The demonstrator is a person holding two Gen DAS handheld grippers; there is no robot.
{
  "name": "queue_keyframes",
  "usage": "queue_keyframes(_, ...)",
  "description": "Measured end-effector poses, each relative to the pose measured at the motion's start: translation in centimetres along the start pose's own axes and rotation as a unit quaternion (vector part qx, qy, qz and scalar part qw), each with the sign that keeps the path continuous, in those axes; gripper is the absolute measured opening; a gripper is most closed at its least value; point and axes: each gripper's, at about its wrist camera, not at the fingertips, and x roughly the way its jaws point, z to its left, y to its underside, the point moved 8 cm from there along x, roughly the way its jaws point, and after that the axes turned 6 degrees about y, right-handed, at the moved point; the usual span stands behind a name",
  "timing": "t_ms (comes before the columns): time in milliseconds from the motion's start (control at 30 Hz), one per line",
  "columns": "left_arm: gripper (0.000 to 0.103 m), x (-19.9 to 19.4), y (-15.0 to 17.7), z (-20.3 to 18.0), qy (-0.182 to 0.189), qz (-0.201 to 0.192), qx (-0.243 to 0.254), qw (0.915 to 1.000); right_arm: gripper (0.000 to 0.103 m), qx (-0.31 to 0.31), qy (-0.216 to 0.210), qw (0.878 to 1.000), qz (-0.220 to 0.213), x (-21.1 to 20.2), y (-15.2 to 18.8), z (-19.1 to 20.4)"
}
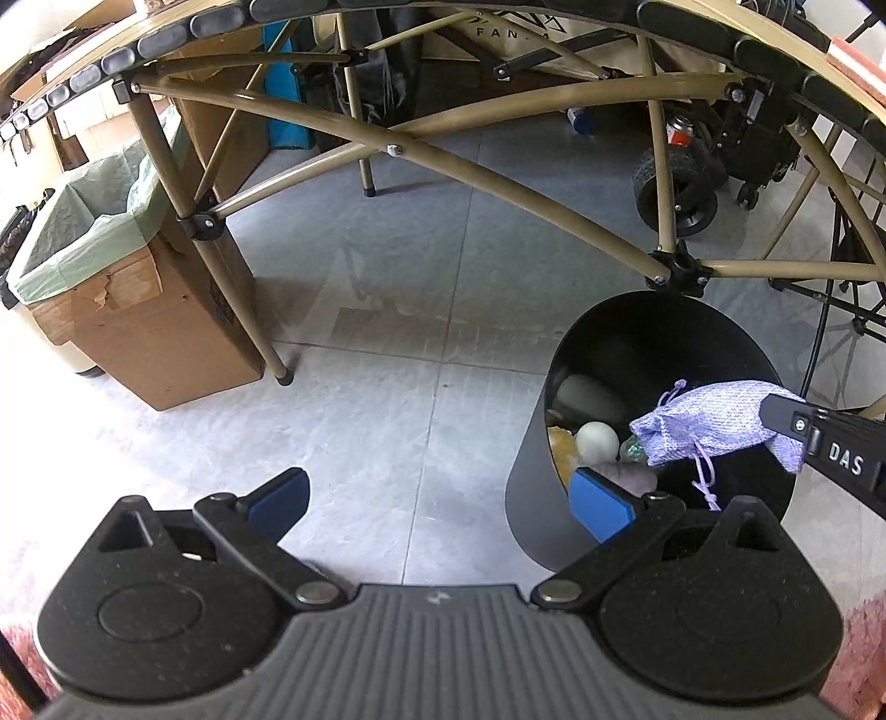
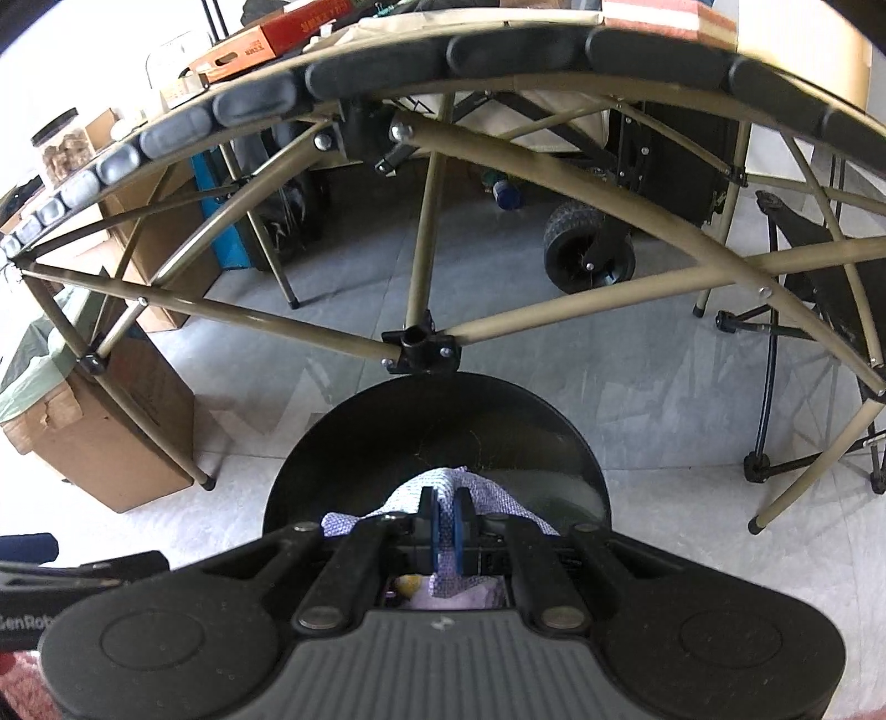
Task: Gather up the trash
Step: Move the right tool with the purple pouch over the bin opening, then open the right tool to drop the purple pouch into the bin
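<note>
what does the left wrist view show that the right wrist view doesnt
Only the left wrist view shows the black round bin's contents: a pale ball and a grey-green rounded object among other trash. It also shows the lilac drawstring pouch from the side, and the open left gripper.

Only the right wrist view shows a clear jar and a red cardboard box on the tabletop.

Both share the pouch pinched by the shut right gripper over the bin, and the cardboard box lined with a green bag.
</note>
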Motion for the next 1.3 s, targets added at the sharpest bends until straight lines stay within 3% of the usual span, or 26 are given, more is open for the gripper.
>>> queue_keyframes(500, 0.102, 0.1, 0.4, 0.3, -0.004, 0.003, 0.001, 1.0000, 0.006, 0.010, -0.003, 0.999, 0.038, 2.0, 0.5, 0.3)
queue_keyframes(633, 0.102, 0.1, 0.5, 0.5, -0.004, 0.003, -0.002, 1.0000, 0.023, 0.013, -0.002, 0.999, 0.048, 2.3, 0.7, 0.3)
queue_keyframes(700, 0.102, 0.0, 0.5, 0.6, -0.005, 0.004, -0.004, 1.0000, 0.044, 0.014, 0.001, 0.998, 0.053, 2.4, 0.7, 0.3)
queue_keyframes(767, 0.102, 0.1, 0.5, 0.7, -0.006, 0.005, -0.006, 1.0000, 0.085, 0.020, 0.006, 0.998, 0.058, 2.5, 0.8, 0.0)
queue_keyframes(967, 0.102, 0.0, 0.7, 0.9, -0.008, 0.007, -0.008, 0.9999, 0.103, 0.016, 0.009, 0.997, 0.077, 2.9, 1.4, -0.2)
queue_keyframes(1300, 0.102, 0.1, 0.8, 0.6, -0.012, 0.011, -0.005, 0.9999, 0.103, 0.001, 0.018, 0.992, 0.121, 3.7, 2.7, -0.4)
